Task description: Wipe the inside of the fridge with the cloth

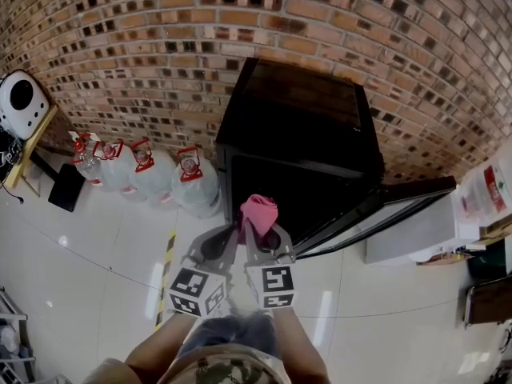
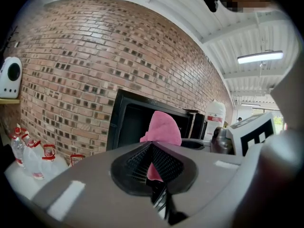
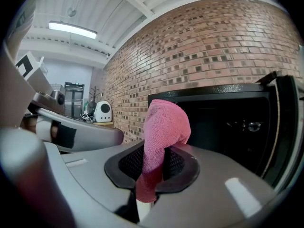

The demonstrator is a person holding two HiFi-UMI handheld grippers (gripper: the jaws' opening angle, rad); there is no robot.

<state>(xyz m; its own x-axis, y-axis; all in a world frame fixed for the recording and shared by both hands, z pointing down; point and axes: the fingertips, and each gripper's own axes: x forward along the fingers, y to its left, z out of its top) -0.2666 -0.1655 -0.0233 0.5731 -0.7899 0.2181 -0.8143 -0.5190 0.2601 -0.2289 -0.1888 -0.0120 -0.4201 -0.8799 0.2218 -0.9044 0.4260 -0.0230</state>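
A pink cloth point(image 1: 258, 212) sticks up between the tips of both grippers, which I hold side by side in front of me. My right gripper point(image 1: 264, 232) is shut on it; in the right gripper view the cloth point(image 3: 164, 127) rises out of the jaws of that gripper point(image 3: 159, 152) and a tail hangs back between the pads. My left gripper point(image 1: 238, 232) is shut too, with a strip of the cloth point(image 2: 164, 126) pinched in the left gripper point(image 2: 152, 150). The black fridge point(image 1: 296, 102) stands just ahead against the brick wall, its door point(image 1: 376, 210) swung open to the right and its inside point(image 1: 284, 190) dark.
Several large water bottles point(image 1: 192, 184) stand on the floor left of the fridge. A white jug point(image 1: 482, 192) and a low white box point(image 1: 412, 232) sit right of the open door. A white device point(image 1: 20, 102) rests on a wooden stand at far left.
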